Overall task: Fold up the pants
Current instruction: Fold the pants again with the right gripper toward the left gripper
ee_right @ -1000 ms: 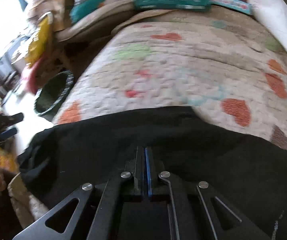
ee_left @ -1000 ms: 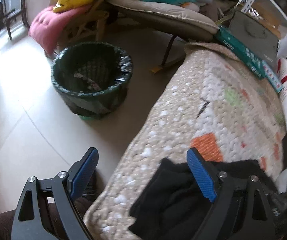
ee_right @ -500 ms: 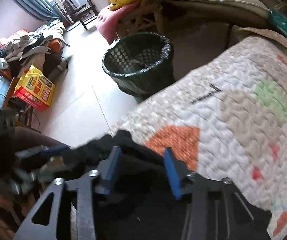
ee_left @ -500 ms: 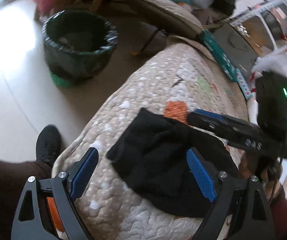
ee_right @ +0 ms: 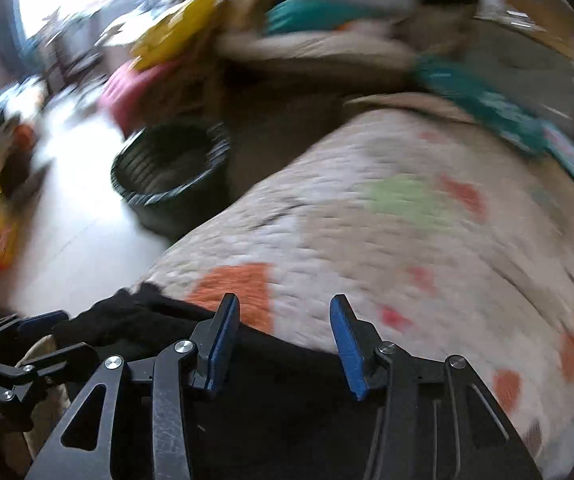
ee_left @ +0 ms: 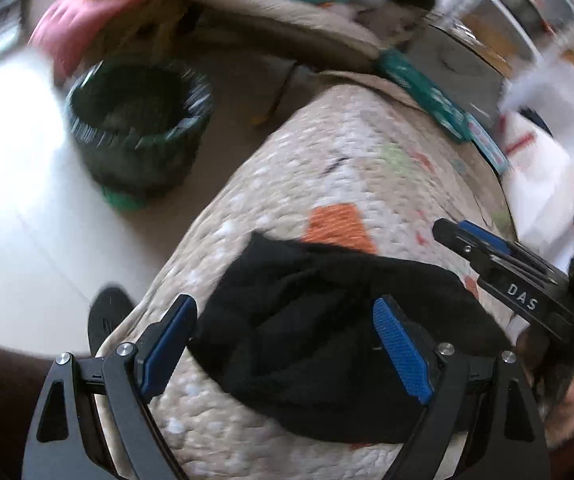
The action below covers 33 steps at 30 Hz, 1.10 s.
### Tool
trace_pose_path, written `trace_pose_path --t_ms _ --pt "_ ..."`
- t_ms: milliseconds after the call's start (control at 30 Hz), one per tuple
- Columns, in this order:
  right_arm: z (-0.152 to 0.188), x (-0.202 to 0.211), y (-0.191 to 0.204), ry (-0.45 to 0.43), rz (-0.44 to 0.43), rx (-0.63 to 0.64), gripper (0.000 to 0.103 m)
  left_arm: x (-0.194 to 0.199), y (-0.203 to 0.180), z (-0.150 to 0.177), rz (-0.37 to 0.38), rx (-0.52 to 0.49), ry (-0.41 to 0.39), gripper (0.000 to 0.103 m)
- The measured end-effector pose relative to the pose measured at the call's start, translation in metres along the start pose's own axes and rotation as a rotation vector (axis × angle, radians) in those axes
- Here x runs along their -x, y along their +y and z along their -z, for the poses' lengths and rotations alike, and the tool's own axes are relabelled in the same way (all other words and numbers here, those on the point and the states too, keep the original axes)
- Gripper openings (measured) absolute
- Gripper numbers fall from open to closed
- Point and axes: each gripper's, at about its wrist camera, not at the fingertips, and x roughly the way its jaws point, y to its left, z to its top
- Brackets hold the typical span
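Note:
The black pants (ee_left: 319, 332) lie in a bunched, folded heap near the front end of a quilted cover (ee_left: 347, 168). My left gripper (ee_left: 283, 306) hangs over the heap, open wide, its blue pads clear of the cloth on either side. The right gripper (ee_right: 285, 302) is open about half way with nothing between its pads. It hovers above the pants' far edge (ee_right: 287, 392). In the left wrist view the right gripper (ee_left: 453, 232) comes in from the right, just past the heap. The left gripper (ee_right: 55, 334) shows at the lower left of the right wrist view.
A dark mesh bin (ee_left: 139, 120) with a black liner stands on the pale floor left of the quilt. A black shoe (ee_left: 109, 316) rests by the quilt's edge. A long teal box (ee_left: 427, 92) lies along the far side. Cushions and clutter sit behind.
The right gripper went from shut on the pants to open and drew up and away from them. The left gripper swung over the black heap, still open.

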Motion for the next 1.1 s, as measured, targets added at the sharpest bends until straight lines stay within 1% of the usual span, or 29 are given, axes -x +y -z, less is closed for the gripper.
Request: trace_pose_path --t_ms 33,67,100,133,167,200,267,300,333,400,433,467,500,533,567,600,700,767,833,933,1033,1100 --pt "0.005 0.010 -0.006 -0.031 0.017 -0.046 0.055 0.004 -0.017 -0.001 -0.005 -0.051 -0.021 0.089" --pt "0.013 0.023 -0.015 -0.075 0.045 -0.124 0.064 0.007 -0.035 -0.001 -0.016 -0.108 -0.043 0.089" --pt "0.020 0.033 -0.022 -0.099 0.082 -0.191 0.070 0.007 -0.052 -0.001 -0.017 -0.161 -0.053 0.090" --pt "0.026 0.040 -0.030 -0.102 0.130 -0.252 0.082 0.005 -0.066 -0.002 -0.012 -0.201 -0.045 0.090" --pt "0.033 0.045 -0.040 -0.093 0.163 -0.315 0.086 0.000 -0.076 -0.002 -0.008 -0.224 -0.024 0.090" --pt "0.041 0.049 -0.051 -0.083 0.157 -0.371 0.086 -0.006 -0.083 -0.003 0.009 -0.226 -0.001 0.090" --pt "0.060 0.053 -0.073 -0.044 0.090 -0.451 0.086 -0.014 -0.085 -0.003 0.050 -0.188 0.035 0.090" --pt "0.068 0.053 -0.079 -0.012 0.071 -0.459 0.086 -0.016 -0.082 0.000 0.065 -0.162 0.052 0.090" --pt "0.071 0.052 -0.079 0.001 0.053 -0.455 0.084 -0.018 -0.079 0.003 0.071 -0.149 0.059 0.090" --pt "0.074 0.050 -0.073 0.018 -0.075 -0.377 0.078 -0.016 -0.070 0.015 0.034 -0.158 0.058 0.089" --pt "0.072 0.046 -0.063 0.027 -0.118 -0.325 0.070 -0.015 -0.067 0.022 0.008 -0.166 0.050 0.086" --pt "0.070 0.042 -0.055 0.038 -0.150 -0.270 0.057 -0.011 -0.058 0.028 -0.018 -0.165 0.037 0.082" --pt "0.067 0.033 -0.041 0.059 -0.186 -0.194 0.048 -0.008 -0.050 0.031 -0.038 -0.158 0.033 0.071" --pt "0.067 0.025 -0.034 0.075 -0.210 -0.154 0.031 -0.006 -0.042 0.033 -0.059 -0.150 0.035 0.061" --pt "0.067 0.016 -0.025 0.090 -0.238 -0.123 0.027 -0.003 -0.032 0.032 -0.081 -0.132 0.035 0.058" --pt "0.067 0.010 -0.018 0.094 -0.259 -0.106 0.026 -0.001 -0.025 0.029 -0.092 -0.114 0.026 0.054" --pt "0.067 -0.006 0.005 0.087 -0.294 -0.051 0.026 0.012 -0.003 0.016 -0.136 -0.047 -0.042 0.054" --pt "0.070 -0.012 0.016 0.088 -0.298 -0.022 0.026 0.015 0.007 0.009 -0.143 -0.015 -0.070 0.054" --pt "0.071 -0.023 0.026 0.099 -0.288 0.008 0.026 0.014 0.012 0.005 -0.142 0.005 -0.074 0.054" --pt "0.074 -0.032 0.033 0.099 -0.253 0.042 0.025 0.007 0.016 0.006 -0.133 0.020 -0.049 0.054" --pt "0.077 -0.026 0.039 0.086 -0.223 0.081 0.024 0.003 0.014 0.008 -0.117 0.027 -0.034 0.054" --pt "0.081 -0.024 0.046 0.084 -0.193 0.115 0.020 0.003 0.013 0.008 -0.113 0.026 -0.037 0.054"
